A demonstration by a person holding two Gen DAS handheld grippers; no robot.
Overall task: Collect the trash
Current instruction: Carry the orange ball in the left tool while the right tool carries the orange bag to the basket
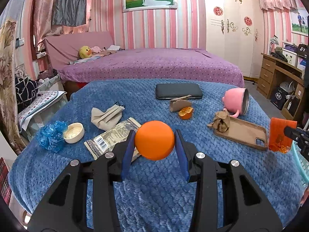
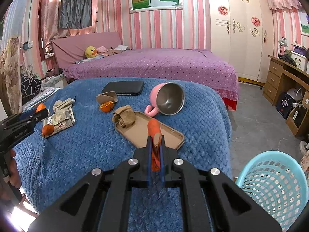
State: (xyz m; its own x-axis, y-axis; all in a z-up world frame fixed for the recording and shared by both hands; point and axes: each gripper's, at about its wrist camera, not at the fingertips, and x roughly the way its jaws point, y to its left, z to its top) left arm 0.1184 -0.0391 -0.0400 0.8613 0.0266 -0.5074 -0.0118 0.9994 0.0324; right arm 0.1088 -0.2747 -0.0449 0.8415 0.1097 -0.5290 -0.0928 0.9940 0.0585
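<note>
An orange wrapper (image 2: 155, 135) is pinched flat in the right gripper (image 2: 155, 145), held above the tabletop's (image 2: 87, 145) near right edge, probably bound for the blue basket (image 2: 274, 185) just off that corner. The left gripper (image 1: 154, 143) clamps a round orange peel (image 1: 154, 139) over the snack packet (image 1: 112, 137), likely next for the basket.

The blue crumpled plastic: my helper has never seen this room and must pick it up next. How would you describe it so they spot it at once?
Start at the blue blanket covering the near surface and go to its left edge in the left wrist view. There the blue crumpled plastic lies against a cream bottle cap. It is the only shiny, translucent blue wad; the neighbouring mask and wrapper are beige and printed.
</note>
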